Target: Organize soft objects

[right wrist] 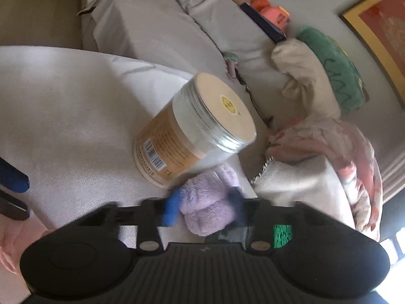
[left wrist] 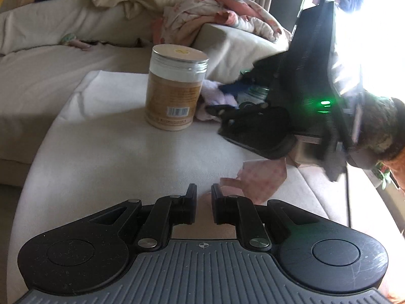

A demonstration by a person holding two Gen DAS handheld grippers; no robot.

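A: Left wrist view. Status?

B: Left tongs (left wrist: 203, 192) narrow, nothing between them; pink cloth (left wrist: 263, 181) lies at 1 o'clock on the cushion (left wrist: 114, 152). Jar (left wrist: 174, 88) stands at 12.

A: Right wrist view?

B: Right tongs (right wrist: 205, 204) straddle the lilac plush (right wrist: 210, 202); whether the pads press it cannot be told. Close squarely on its middle, clear of the jar at 11. Sofa (right wrist: 141, 30) and framed pictures (right wrist: 377, 22) lie behind.
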